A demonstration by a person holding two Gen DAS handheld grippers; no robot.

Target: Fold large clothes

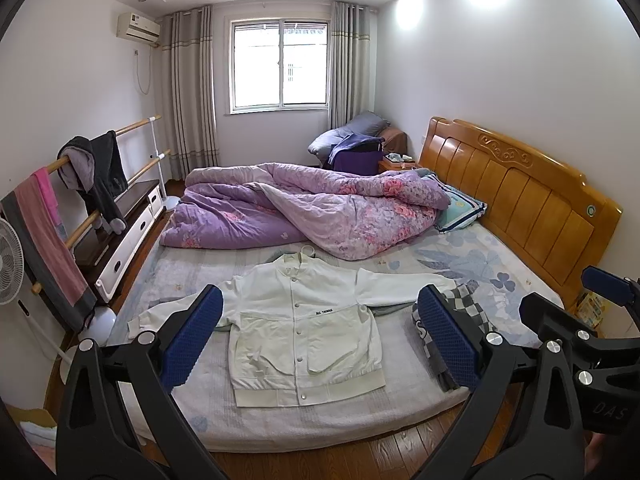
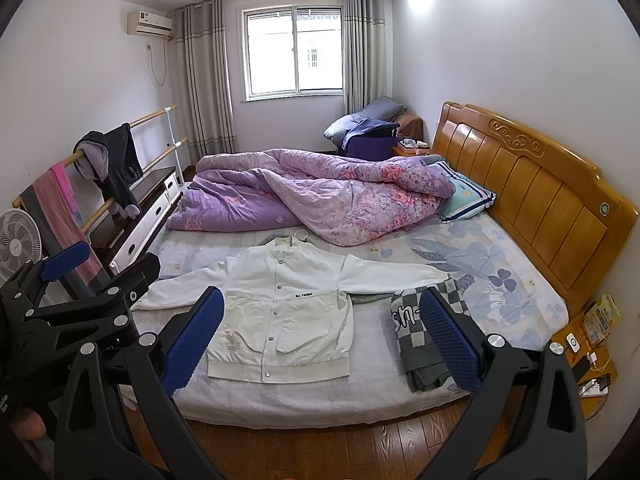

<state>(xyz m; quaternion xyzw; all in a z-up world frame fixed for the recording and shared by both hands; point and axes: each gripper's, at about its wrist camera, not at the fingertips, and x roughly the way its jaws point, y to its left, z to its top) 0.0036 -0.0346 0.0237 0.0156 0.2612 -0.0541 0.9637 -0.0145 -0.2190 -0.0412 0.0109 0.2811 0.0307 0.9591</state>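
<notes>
Left tool [image 1: 320, 332] and right tool [image 2: 322, 334] both spread, empty | white jacket [image 1: 304, 328] ahead of me, flat on bed [image 1: 280, 420], sleeves running left-right | left tool sits squarer to it.

A lived-in home bedroom: low bed w/ carved honey-coloured wooden headboard [image 1: 516, 184] and pale blue leaf-print sheet [image 1: 460, 264], rumpled purple floral quilt [image 1: 304, 208] heaped toward the far side. Grey-banded curtains [image 1: 188, 92] frame a white sliding window [image 1: 280, 64]; white wall-mounted AC unit [image 1: 138, 26] up near the ceiling. Clothes and towels draped over a wooden two-rail rack [image 1: 136, 152], white pedestal fan [image 1: 10, 268] beside it, wood plank floor [image 2: 320, 448].
</notes>
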